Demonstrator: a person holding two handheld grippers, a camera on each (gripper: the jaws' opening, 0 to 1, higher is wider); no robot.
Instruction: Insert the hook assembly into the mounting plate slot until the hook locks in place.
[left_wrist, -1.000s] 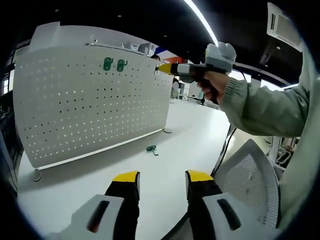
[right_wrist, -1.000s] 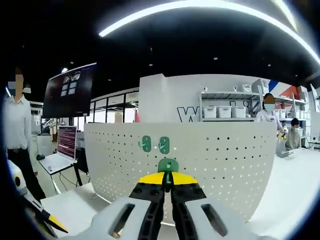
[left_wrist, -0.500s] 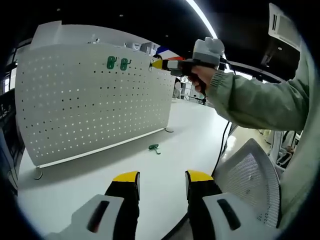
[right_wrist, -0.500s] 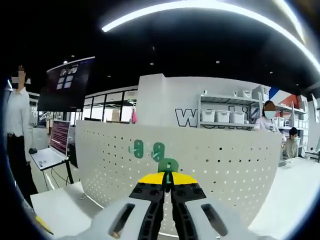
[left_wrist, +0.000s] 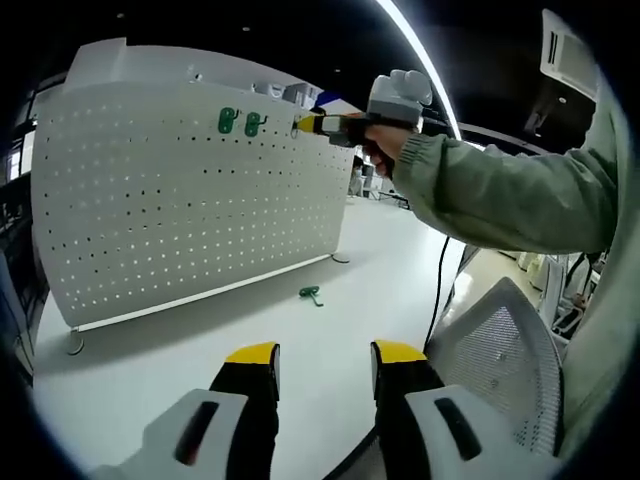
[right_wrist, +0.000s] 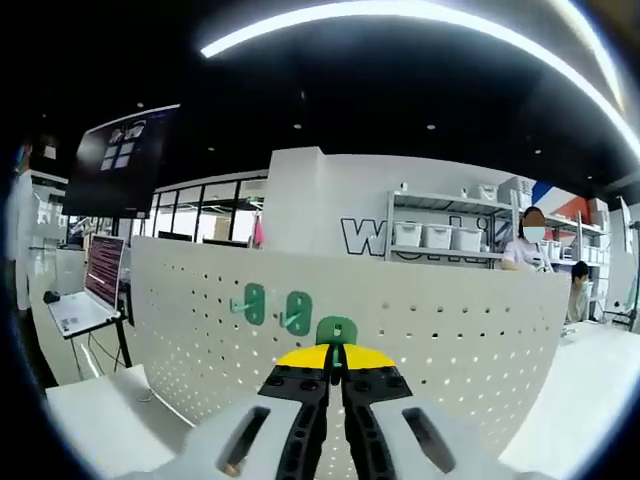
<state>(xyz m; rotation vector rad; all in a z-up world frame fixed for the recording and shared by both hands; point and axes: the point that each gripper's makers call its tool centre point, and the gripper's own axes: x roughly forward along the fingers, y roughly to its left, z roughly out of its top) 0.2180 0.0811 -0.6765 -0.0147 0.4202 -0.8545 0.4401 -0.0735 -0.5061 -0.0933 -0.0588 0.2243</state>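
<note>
Left to right in the left gripper view: two green plastic hooks (left_wrist: 240, 122) hang on my white perforated mounting board (left_wrist: 180, 200); my right gripper (left_wrist: 312, 124), arm outstretched, meets the board just beside them. A spare green hook (left_wrist: 311, 294) lies on the white table (left_wrist: 380, 260). My left gripper (left_wrist: 322, 360) idles low, fingers parted. Right fingers (right_wrist: 300, 385) pinch a green hook assembly (right_wrist: 336, 331) against the board.

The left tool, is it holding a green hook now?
No: in the left gripper view the left tool stands open and empty above the white table, while a loose green hook lies farther ahead.
</note>
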